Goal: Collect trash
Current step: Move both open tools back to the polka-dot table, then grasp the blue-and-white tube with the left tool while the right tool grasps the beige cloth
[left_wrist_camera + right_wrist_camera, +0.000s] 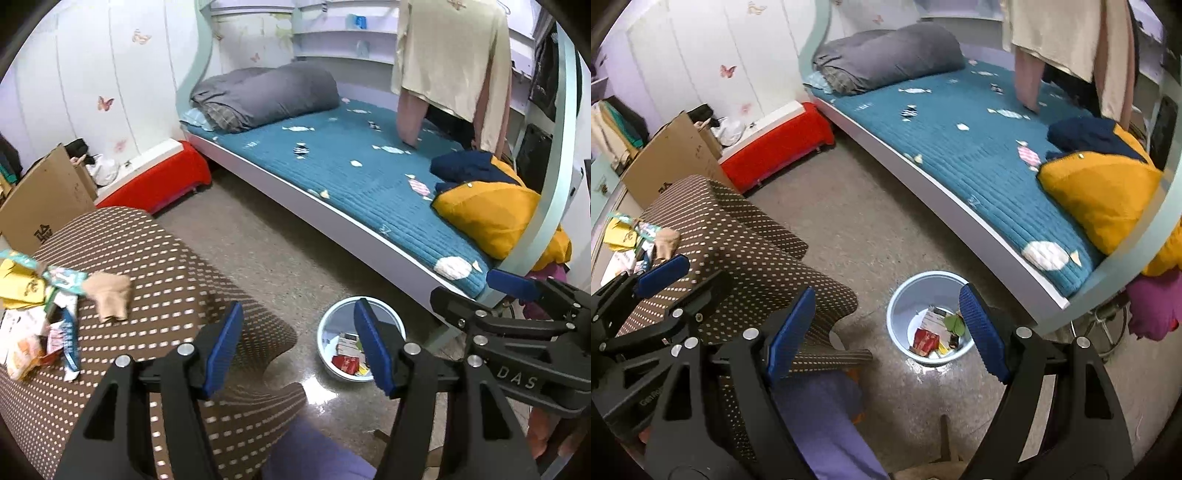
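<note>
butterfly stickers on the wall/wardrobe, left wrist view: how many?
4, possibly more hidden or faint: one high on the white panels, one lower left, a pale one above the red bench, one beside the bed frame.

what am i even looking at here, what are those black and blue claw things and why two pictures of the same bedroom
The claws are two hand-held grippers, black frames with blue pads; a person holds one in each hand. Each carries a wide-angle camera looking along its fingers, hence two similar views.

One picture looks past the left gripper, the other past the right gripper. Both stand open and hold nothing.

On the floor sits a pale blue bin with wrappers and a green leaf inside. To the left, the brown dotted tablecloth carries a pile of wrappers and packets and a beige cloth piece. Behind is a bed with a teal cover.
</note>
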Demonstrator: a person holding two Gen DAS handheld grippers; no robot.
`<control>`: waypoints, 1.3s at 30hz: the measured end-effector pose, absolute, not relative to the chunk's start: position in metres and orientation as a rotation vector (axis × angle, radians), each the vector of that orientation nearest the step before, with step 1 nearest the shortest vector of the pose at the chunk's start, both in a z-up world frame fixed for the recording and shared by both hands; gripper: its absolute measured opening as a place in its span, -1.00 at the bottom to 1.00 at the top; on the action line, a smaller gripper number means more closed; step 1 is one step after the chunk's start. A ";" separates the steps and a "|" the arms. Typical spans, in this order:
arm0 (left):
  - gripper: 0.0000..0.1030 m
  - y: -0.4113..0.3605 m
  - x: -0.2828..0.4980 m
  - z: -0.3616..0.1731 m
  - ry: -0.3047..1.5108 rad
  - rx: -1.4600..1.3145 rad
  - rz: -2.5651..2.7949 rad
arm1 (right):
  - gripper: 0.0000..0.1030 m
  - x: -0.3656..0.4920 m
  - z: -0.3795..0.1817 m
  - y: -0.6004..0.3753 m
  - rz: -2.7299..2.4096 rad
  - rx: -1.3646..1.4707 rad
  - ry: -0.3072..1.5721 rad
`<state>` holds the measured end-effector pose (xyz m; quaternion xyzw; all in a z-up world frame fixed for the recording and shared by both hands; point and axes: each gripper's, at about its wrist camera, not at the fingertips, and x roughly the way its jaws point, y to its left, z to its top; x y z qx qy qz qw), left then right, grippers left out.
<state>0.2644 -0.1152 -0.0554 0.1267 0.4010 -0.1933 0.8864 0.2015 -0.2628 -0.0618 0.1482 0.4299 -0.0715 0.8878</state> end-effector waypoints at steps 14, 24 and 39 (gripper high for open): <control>0.22 -0.030 0.270 -0.039 0.820 0.182 -0.254 | 0.54 0.232 -0.043 -0.187 0.009 0.208 0.886; 0.22 0.048 0.280 -0.032 0.821 0.103 -0.119 | 0.54 0.269 -0.035 -0.116 0.149 0.124 0.897; 0.22 0.135 0.291 -0.033 0.835 0.006 0.025 | 0.53 0.326 -0.045 -0.023 0.333 0.008 0.922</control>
